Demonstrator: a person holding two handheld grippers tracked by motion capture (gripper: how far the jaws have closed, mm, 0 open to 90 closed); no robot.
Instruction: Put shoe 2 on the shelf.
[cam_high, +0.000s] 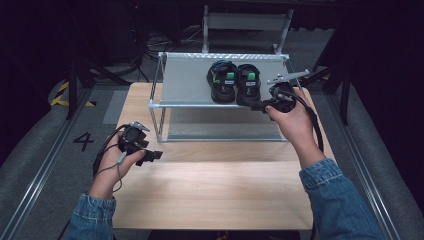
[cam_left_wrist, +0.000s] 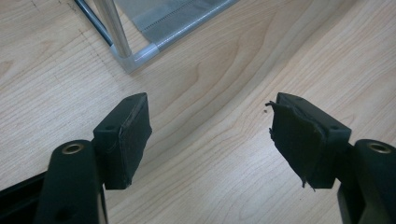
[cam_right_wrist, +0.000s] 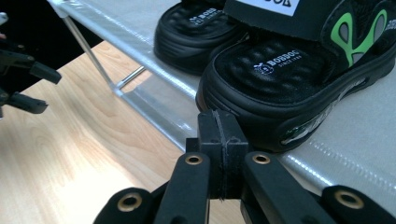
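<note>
Black sandals (cam_high: 235, 81) on rack shelf (cam_high: 185, 80), right tongs (cam_right_wrist: 222, 140) closed at heel, empty.

Wooden table (cam_high: 210, 195); floor marking "4" (cam_high: 83, 141); chair (cam_high: 246, 22) behind.

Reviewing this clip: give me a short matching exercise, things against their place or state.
Things:
1. left gripper
2. right gripper
3. pair of sandals
4. rack

States:
A. stands on the wooden table
B. fingers pressed together, nothing between them
C. on the rack's top shelf
D. fingers wide apart above bare wood

Pairs: 1-D, 2-B, 3-C, 4-A
</note>
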